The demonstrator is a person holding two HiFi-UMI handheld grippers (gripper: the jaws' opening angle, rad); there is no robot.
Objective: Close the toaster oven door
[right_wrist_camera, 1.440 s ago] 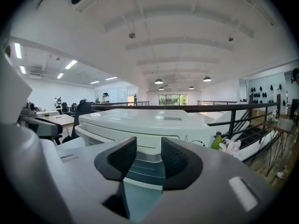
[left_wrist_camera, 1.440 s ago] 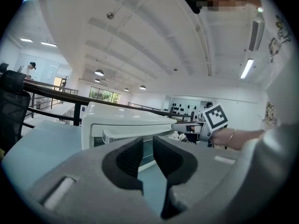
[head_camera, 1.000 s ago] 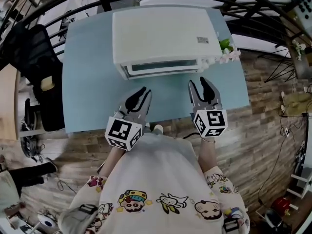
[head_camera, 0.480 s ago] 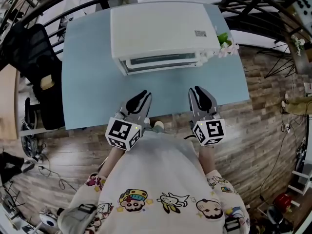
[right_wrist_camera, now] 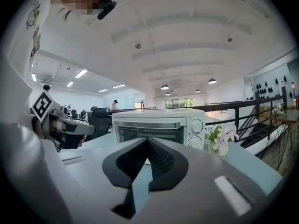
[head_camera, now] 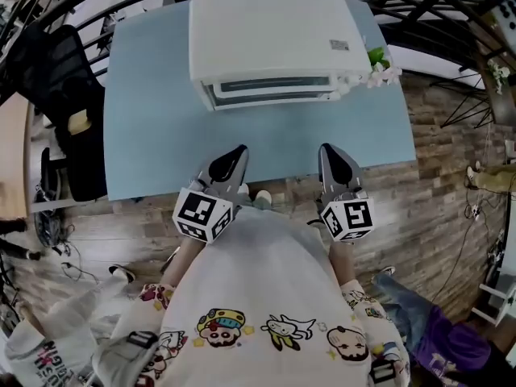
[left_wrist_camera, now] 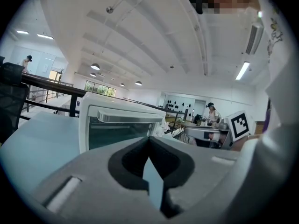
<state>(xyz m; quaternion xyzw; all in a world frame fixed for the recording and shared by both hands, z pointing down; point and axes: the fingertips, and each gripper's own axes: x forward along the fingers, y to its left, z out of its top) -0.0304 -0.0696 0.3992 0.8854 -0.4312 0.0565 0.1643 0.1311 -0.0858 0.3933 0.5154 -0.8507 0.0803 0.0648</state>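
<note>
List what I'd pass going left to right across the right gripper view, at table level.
left gripper → black office chair → toaster oven → vase of flowers → black railing

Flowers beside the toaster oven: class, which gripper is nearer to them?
Right. The right gripper sits below and slightly left of the flowers in the head view; the left gripper is much farther left.
</note>
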